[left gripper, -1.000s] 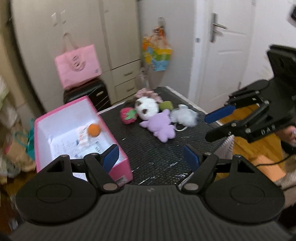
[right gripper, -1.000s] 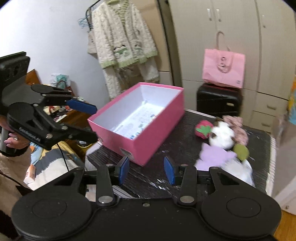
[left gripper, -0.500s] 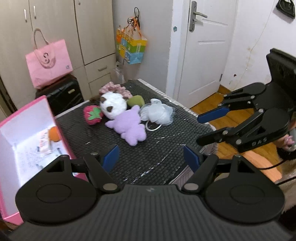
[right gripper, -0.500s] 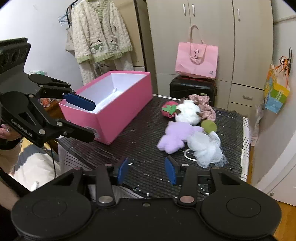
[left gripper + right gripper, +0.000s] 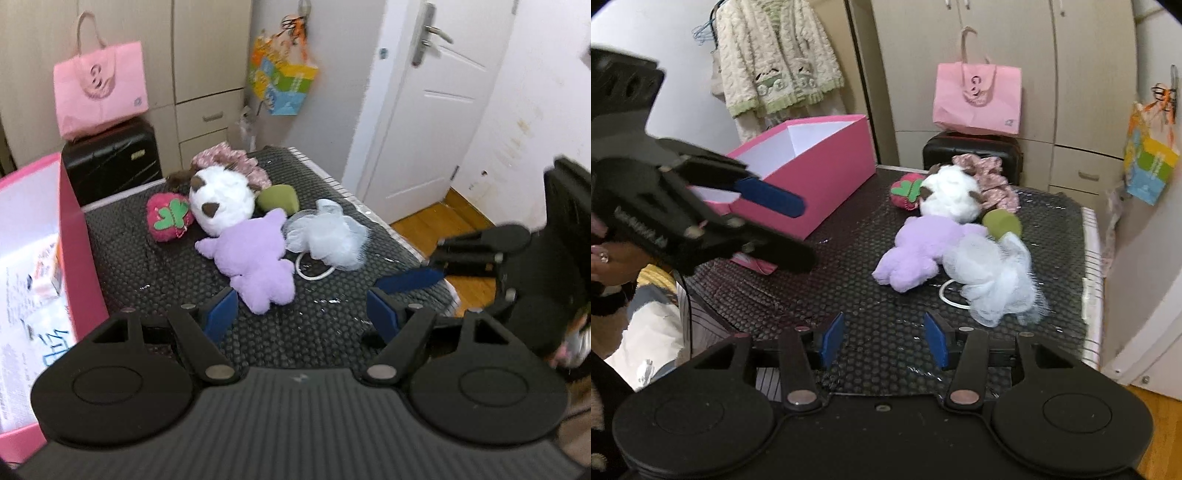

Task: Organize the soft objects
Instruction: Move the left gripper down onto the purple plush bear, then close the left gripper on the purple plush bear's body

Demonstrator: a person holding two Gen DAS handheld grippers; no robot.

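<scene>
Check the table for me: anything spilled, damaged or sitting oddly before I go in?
Nothing looks damaged or spilled. The soft toys lie in one heap: the purple plush against the white plush and mesh sponge. The pink box stands upright and open.

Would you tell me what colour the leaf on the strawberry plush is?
Green, on the pink-red strawberry plush; clearest in the left wrist view.

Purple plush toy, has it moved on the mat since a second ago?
No. The purple plush lies against the white plush and mesh pouf as before; only the cameras shifted.
</scene>
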